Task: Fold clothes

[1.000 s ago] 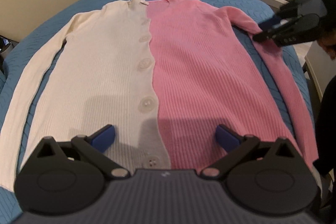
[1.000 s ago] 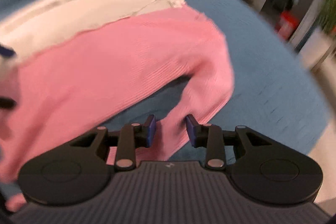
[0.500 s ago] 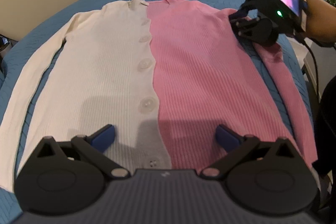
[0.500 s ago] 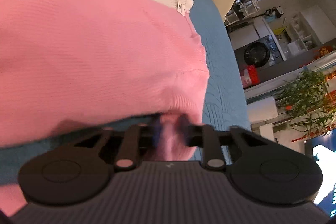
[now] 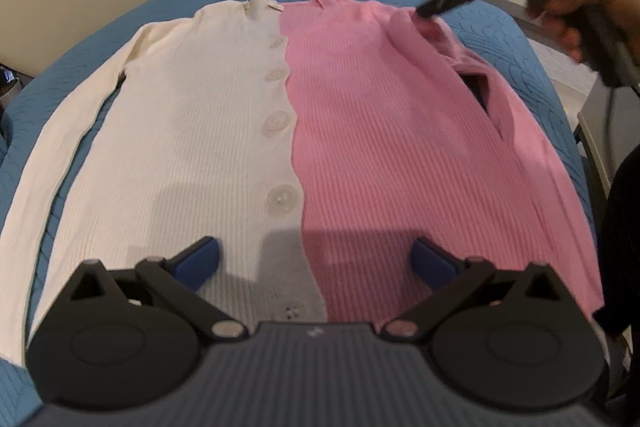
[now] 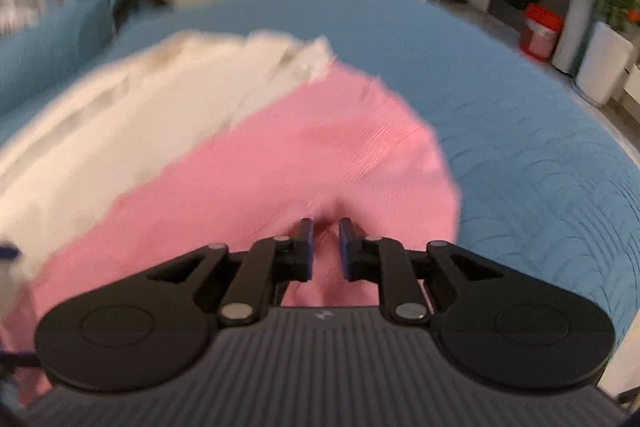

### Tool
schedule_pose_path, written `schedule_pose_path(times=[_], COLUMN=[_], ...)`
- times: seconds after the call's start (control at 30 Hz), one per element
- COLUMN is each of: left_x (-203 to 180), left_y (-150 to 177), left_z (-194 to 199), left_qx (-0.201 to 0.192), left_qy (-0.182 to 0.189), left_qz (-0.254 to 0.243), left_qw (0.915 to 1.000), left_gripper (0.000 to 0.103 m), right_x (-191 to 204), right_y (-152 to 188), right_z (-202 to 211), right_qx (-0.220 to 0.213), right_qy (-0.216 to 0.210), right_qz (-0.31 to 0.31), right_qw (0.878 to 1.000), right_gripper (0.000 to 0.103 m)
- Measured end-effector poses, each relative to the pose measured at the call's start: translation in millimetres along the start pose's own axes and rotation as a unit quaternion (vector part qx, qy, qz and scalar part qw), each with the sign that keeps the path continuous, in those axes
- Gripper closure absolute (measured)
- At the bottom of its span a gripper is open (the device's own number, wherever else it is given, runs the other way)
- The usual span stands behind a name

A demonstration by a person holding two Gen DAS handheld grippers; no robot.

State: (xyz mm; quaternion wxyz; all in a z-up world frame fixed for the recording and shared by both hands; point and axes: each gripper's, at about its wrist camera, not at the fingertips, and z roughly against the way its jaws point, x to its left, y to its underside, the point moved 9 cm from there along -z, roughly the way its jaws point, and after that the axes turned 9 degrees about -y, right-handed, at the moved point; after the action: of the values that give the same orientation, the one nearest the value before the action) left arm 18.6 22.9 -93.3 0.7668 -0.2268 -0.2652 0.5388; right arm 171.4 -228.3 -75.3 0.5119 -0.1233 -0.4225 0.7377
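Half-cream half-pink ribbed knit cardigan (image 5: 292, 131) lay flat, buttoned, front up on blue quilted bed cover (image 5: 516, 43). My left gripper (image 5: 316, 259) hovered over hem, jaws spread wide, nothing between. My right gripper (image 6: 325, 243) sat at pink shoulder, jaws opening, bunched pink knit between pads, looked no longer pinched. Pink sleeve (image 5: 520, 131) drawn in against body, slightly rumpled near armpit; cream sleeve (image 5: 68, 131) lay out straight. My read: folding barely started, both sleeves plus body folds left
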Motion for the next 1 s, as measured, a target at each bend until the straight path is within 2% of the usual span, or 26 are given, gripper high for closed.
schedule_pose_path(times=[0.03, 0.1, 0.2, 0.27, 0.3, 0.37, 0.43, 0.5, 0.53, 0.6, 0.67, 0.7, 0.77, 0.87, 0.93, 1.0], left_x=[-0.1, -0.6, -0.5, -0.1, 0.1, 0.0, -0.2, 0.4, 0.5, 0.3, 0.4, 0.6, 0.8, 0.9, 0.8, 0.5], left_y=[0.0, 0.0, 0.4, 0.4, 0.3, 0.3, 0.5, 0.5, 0.4, 0.5, 0.5, 0.6, 0.7, 0.9, 0.5, 0.4], left_z=[-0.1, 0.3, 0.7, 0.1, -0.2, -0.4, -0.4, -1.0, -1.1, -1.1, -1.1, -1.2, -1.3, -0.8, -0.8, -1.0], left_qx=[0.000, 0.001, 0.001, 0.002, 0.002, 0.001, 0.001, 0.001, 0.001, 0.000, 0.000, 0.000, 0.000, 0.000, 0.000, 0.000], left_qy=[0.000, -0.001, -0.002, -0.001, -0.001, -0.001, 0.000, 0.000, 0.000, 0.001, 0.001, 0.001, 0.001, 0.000, 0.000, 0.000], left_qz=[0.000, -0.001, 0.000, 0.001, 0.001, 0.002, 0.003, 0.003, 0.003, 0.004, 0.003, 0.003, 0.003, 0.003, 0.003, 0.003], left_qw=[1.0000, 1.0000, 1.0000, 1.0000, 1.0000, 1.0000, 1.0000, 1.0000, 1.0000, 1.0000, 1.0000, 1.0000, 1.0000, 1.0000, 1.0000, 1.0000], left_gripper=[0.000, 0.000, 0.000, 0.000, 0.000, 0.000, 0.000, 0.000, 0.000, 0.000, 0.000, 0.000, 0.000, 0.000, 0.000, 0.000], right_x=[-9.2, -27.0, -42.4, -54.1, -66.7, -83.6, -100.1, -107.9, -107.3, -109.0, -112.8, -117.9, -119.3, -112.4, -107.6, -102.7], right_y=[-0.4, -0.9, 10.7, 12.8, 13.7, 17.2, 20.1, 25.5, 25.9, 25.6, 25.0, 24.2, 27.1, 31.8, 26.4, 20.6], right_z=[7.0, 20.2, 4.3, -4.4, -9.8, -16.1, -22.0, -30.3, -30.9, -27.9, -23.7, -18.3, -15.5, -24.8, -12.7, 2.4], right_qx=[-0.011, -0.032, 0.008, 0.003, -0.010, -0.024, -0.037, -0.036, -0.034, -0.028, -0.031, -0.039, -0.039, -0.025, -0.034, -0.048], right_qy=[0.012, 0.035, 0.048, 0.054, 0.048, 0.006, -0.039, -0.133, -0.140, -0.120, -0.096, -0.054, -0.010, 0.016, 0.037, 0.062], right_qz=[-0.007, -0.021, -0.008, -0.012, -0.034, -0.096, -0.160, -0.244, -0.247, -0.220, -0.207, -0.186, -0.162, -0.126, -0.121, -0.113], right_qw=[1.000, 0.999, 0.999, 0.998, 0.998, 0.995, 0.986, 0.960, 0.958, 0.968, 0.973, 0.980, 0.986, 0.992, 0.991, 0.991], right_gripper=[0.055, 0.052, 0.054, 0.054, 0.054, 0.053, 0.052, 0.053, 0.066, 0.097, 0.097, 0.097, 0.096, 0.092, 0.082, 0.081])
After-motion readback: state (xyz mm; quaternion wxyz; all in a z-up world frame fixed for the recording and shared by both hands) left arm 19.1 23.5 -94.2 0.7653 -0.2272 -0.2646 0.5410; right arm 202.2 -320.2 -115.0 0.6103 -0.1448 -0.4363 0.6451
